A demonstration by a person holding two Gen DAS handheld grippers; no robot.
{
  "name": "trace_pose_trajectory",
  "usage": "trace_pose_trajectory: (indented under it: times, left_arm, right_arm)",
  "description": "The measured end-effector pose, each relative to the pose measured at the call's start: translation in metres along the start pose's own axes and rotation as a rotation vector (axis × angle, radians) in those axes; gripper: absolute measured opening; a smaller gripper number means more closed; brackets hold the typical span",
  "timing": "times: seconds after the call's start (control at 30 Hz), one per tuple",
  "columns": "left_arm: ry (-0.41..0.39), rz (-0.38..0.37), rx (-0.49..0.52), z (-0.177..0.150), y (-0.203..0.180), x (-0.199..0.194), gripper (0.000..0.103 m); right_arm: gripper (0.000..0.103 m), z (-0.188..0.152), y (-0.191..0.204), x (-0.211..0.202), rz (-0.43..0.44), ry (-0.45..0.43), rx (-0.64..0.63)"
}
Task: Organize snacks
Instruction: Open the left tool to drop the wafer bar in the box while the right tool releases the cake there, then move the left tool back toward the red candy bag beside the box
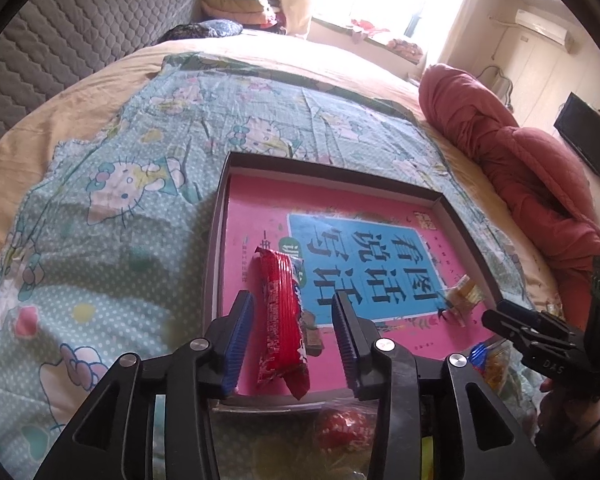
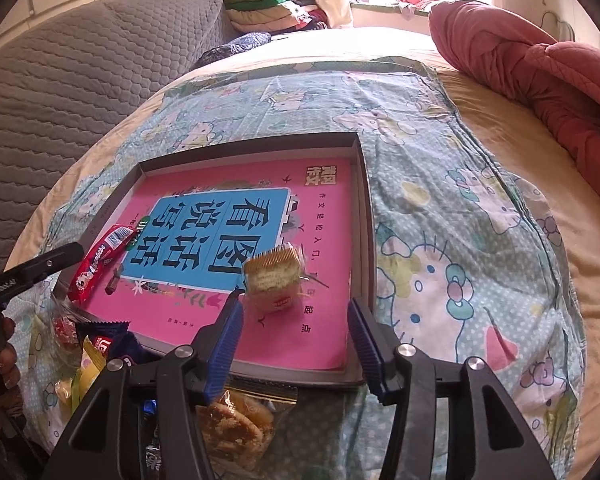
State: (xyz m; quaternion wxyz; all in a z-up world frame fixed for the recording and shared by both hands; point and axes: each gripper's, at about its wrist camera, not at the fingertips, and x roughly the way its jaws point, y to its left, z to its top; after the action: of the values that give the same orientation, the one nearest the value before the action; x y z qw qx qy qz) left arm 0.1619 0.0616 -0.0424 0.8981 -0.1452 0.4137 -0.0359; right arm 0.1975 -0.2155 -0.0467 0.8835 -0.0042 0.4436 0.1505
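Both grippers stand parted over the shallow dark cardboard tray (image 1: 452, 216): left gripper (image 1: 294, 344) straddles a loose long red snack bar (image 1: 280, 320), right gripper (image 2: 296, 344) hovers at six o'clock of a clear-wrapped cracker pack (image 2: 276, 280).

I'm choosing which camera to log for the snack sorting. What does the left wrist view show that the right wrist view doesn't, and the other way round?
Only the left wrist view: a wall-mounted TV, an air conditioner, and a round red candy below the tray edge.
Only the right wrist view: a clear bag of biscuits and a blue snack packet in front of the tray.
Both: the tray, pink book, red wafer bar, wrapped cracker, cartoon sheet and red quilt.
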Motion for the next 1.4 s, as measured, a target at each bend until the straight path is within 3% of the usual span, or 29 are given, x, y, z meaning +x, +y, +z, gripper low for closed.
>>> trace_pose_trajectory:
  times: [0.53,1.4]
  left_arm:
    - [-0.043,0.031,-0.003,-0.001,0.004,-0.039,0.054]
    - [-0.057,0.067,0.035,-0.019,-0.008,-0.081,0.060]
  right_arm:
    - [0.055,0.006,-0.003,-0.019,0.041,-0.055,0.034]
    - [0.056,-0.001,0.005,-0.060,0.096,-0.116,0.025]
